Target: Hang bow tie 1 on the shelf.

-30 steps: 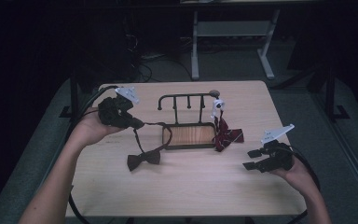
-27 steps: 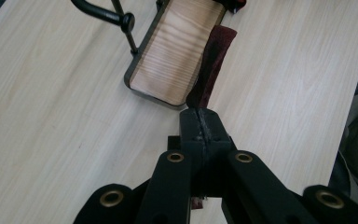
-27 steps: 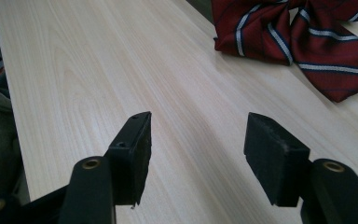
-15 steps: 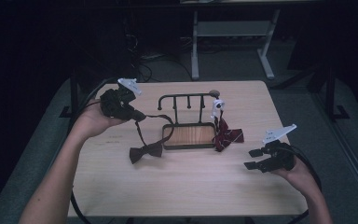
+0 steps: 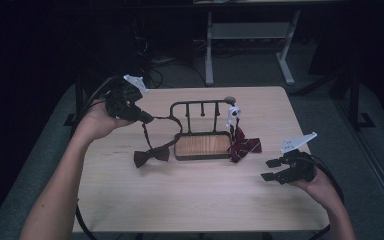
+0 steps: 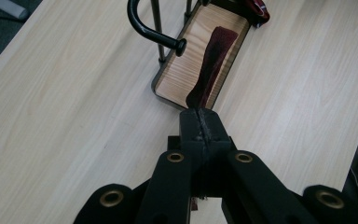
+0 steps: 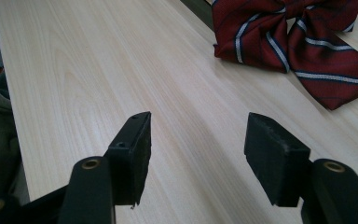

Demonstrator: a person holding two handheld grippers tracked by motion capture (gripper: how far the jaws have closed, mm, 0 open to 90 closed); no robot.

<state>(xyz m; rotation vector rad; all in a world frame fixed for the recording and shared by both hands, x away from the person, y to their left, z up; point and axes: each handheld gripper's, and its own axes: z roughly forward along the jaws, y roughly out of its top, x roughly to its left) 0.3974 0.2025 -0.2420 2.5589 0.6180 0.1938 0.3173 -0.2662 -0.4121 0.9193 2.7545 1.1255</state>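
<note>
The left gripper (image 5: 147, 119) pinches the dark bow tie's strap (image 6: 212, 65) tight (bow (image 5: 151, 156) hanging by the rack (image 5: 202, 145)). The right gripper (image 7: 196, 154) waits wide open near the striped tie (image 7: 289, 35).

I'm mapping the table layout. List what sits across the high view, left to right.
Left tool shut on a strap → dark bow tie → rack → striped bow tie → right tool, open.

No legible text, labels, brands, numbers or signs anywhere in these views
</note>
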